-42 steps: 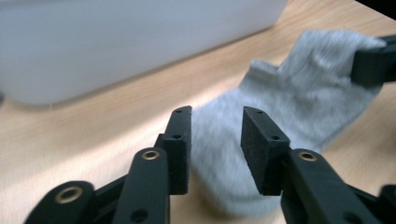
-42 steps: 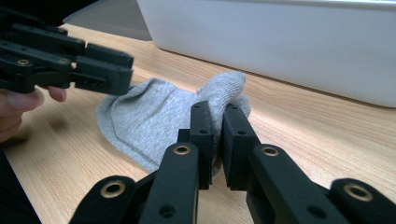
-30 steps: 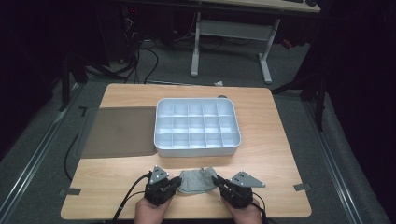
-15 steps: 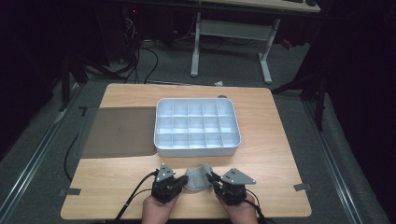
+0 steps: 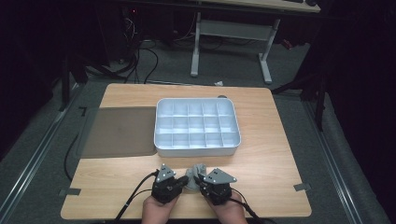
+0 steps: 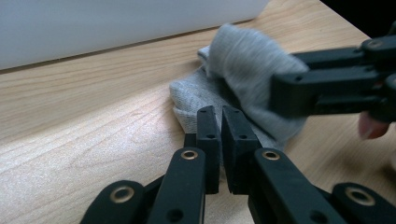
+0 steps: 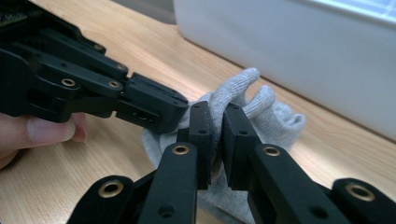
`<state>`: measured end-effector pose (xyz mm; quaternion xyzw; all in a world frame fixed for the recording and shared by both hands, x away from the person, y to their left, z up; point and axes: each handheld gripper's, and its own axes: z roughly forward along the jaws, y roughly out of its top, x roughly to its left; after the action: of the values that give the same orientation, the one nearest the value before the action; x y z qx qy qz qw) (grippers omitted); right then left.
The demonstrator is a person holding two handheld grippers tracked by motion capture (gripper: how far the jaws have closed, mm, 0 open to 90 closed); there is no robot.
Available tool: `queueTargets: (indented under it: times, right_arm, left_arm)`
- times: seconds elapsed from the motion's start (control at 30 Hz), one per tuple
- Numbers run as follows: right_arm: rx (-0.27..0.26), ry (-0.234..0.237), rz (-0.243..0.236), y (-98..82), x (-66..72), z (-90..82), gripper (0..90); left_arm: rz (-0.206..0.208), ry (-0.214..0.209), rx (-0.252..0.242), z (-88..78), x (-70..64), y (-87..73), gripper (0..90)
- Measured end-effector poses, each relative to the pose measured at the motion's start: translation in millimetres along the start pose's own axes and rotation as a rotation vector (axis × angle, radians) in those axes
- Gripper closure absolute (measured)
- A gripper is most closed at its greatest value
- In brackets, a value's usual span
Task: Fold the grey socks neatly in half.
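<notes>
The small grey knitted fabric piece (image 5: pixel 193 173), apparently a sock or glove, lies bunched on the light wooden table (image 5: pixel 275 154), directly between the 2 claws and just in front of them.

The left claw (image 6: pixel 220 122) has its jaws nearly closed, pinching 1 edge of the fabric at table level. The right claw (image 7: pixel 218 120) has its jaws equally narrow, with a fold of the knit clamped between the pads; the fabric's rounded ends stand up just beyond its tips. The 2 claws sit close together, tips nearly facing.

The white plastic compartment tray (image 5: pixel 197 148) stands beyond both claws, apart from the fabric. A flat grey mat (image 5: pixel 119 132) lies beyond the left claw, beside the tray.

The step in hand appears to be folding or gathering the fabric.

Recommended practice:
1. Hold both pinches firm; a knit slips easily from narrow pads.
2. Move the 2 claws together, keeping the fabric slack between them.
3. Keep the claw tips from colliding.
4. Lift clear of the table before carrying toward the tray.
</notes>
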<state>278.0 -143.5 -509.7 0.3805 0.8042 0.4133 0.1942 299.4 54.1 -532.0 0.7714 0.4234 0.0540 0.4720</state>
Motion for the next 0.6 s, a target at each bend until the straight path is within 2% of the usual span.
queueTargets:
  times: [0.13,0.27,0.3,0.37,0.4,0.43,0.6]
  right_arm:
    - [0.017,0.013,-0.004,-2.2,2.4,6.7,83.7]
    - [0.024,0.023,-0.005,-3.7,2.8,11.0,83.1]
    - [0.022,0.028,-0.003,-4.1,3.4,12.2,82.7]
    - [0.022,0.031,-0.006,-4.3,3.4,12.5,82.4]
    - [0.023,0.034,-0.009,-4.5,4.0,12.8,82.1]
    - [0.021,0.037,-0.01,-5.1,5.0,13.2,81.3]
    - [0.021,0.058,-0.01,-6.5,7.0,14.4,80.1]
  left_arm:
    - [-0.001,-0.005,0.0,0.1,0.2,0.0,84.7]
    - [-0.003,-0.009,-0.015,-7.9,1.0,-0.1,79.3]
    - [-0.004,-0.009,-0.03,-16.1,2.7,-2.0,79.0]
    - [-0.004,0.001,-0.033,-20.6,4.6,-4.0,79.1]
    - [-0.002,0.013,-0.03,-23.3,6.1,-6.0,80.0]
    - [0.004,0.029,-0.004,-24.8,7.8,-9.0,82.6]
    - [0.029,0.044,0.04,-16.4,3.1,-11.3,84.9]
